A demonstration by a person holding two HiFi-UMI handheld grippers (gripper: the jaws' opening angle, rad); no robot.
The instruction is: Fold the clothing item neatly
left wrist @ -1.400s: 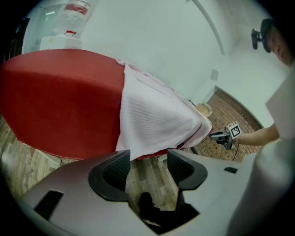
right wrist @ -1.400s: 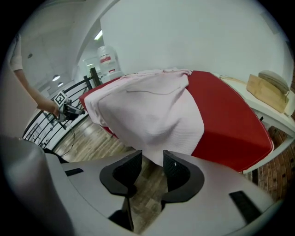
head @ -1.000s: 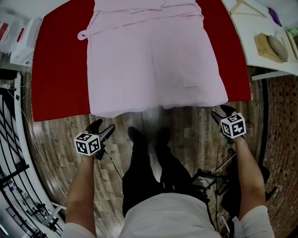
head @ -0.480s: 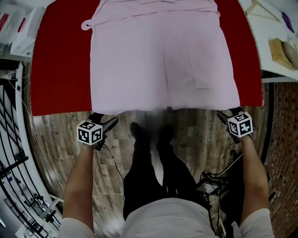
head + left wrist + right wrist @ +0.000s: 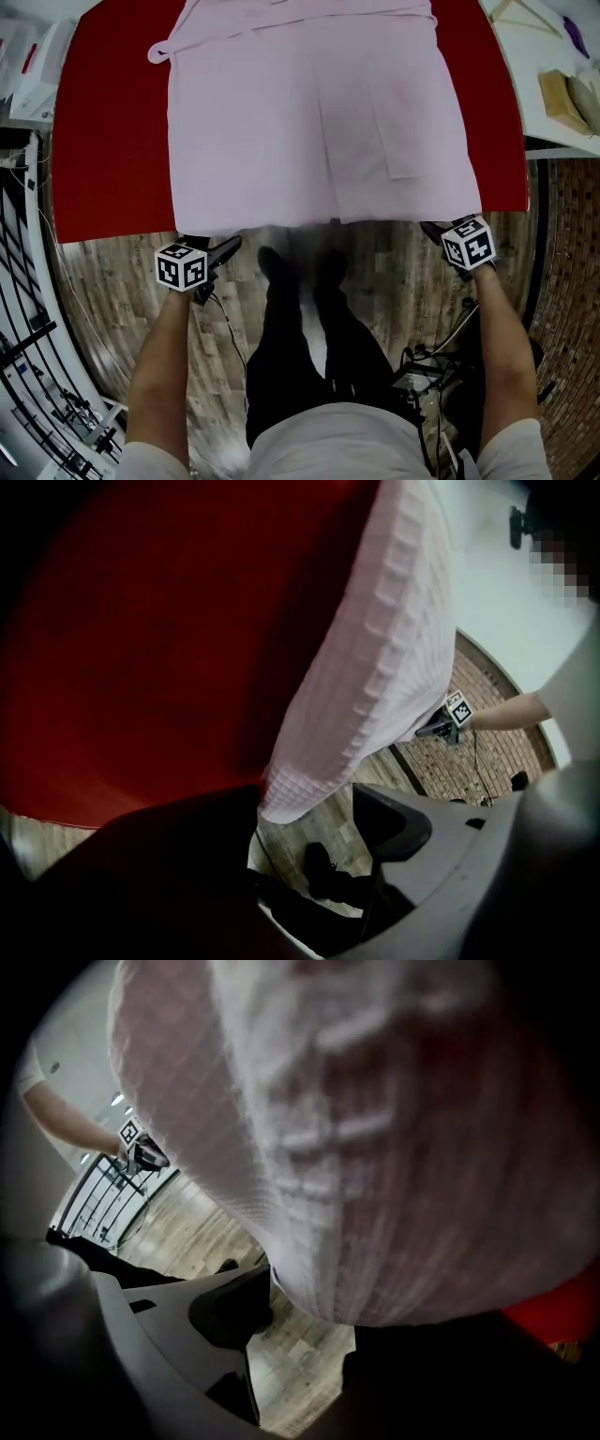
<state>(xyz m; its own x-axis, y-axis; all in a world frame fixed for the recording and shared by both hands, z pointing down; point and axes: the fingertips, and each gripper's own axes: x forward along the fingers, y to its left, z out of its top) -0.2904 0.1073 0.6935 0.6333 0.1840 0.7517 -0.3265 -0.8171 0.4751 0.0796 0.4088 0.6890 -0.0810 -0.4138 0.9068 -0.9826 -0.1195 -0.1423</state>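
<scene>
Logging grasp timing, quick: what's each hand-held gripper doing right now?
Left hand-held gripper: open, pink garment corner at its jaws, unclamped.
Right hand-held gripper: open, pink garment hem at its jaws, unclamped.

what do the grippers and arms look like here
The left gripper and right gripper each have dark tongs and a white cube printed with black square markers. A thin black cable hangs from the left one. The person's arms are bare below short pale sleeves.
</scene>
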